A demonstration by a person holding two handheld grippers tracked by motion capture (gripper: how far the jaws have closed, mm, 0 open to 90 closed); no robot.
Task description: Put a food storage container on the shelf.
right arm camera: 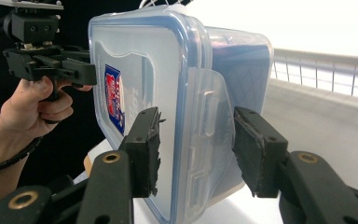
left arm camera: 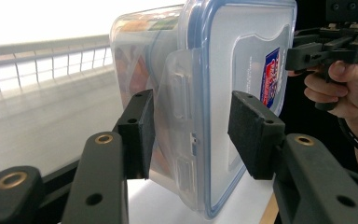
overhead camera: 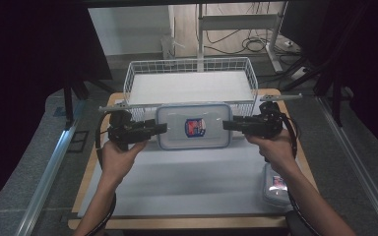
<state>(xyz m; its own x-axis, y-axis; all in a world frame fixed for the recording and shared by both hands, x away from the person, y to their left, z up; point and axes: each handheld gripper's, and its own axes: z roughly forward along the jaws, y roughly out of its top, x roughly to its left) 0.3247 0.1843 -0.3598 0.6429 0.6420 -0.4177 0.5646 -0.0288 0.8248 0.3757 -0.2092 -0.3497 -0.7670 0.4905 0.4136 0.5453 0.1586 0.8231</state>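
The left hand-held gripper [left arm camera: 191, 135] stands with its jaws apart, straddling the side latch of the clear lidded container [overhead camera: 194, 126] without clamping it. The right hand-held gripper [right arm camera: 196, 149] does the same at the opposite end, pads just off the plastic. The container sits on the table [overhead camera: 177, 177], touching the front of the wire basket [overhead camera: 192, 83]. Judging from this, neither grip is closed yet; lifting it into the basket remains. A second container [overhead camera: 275, 184] waits near the right forearm.
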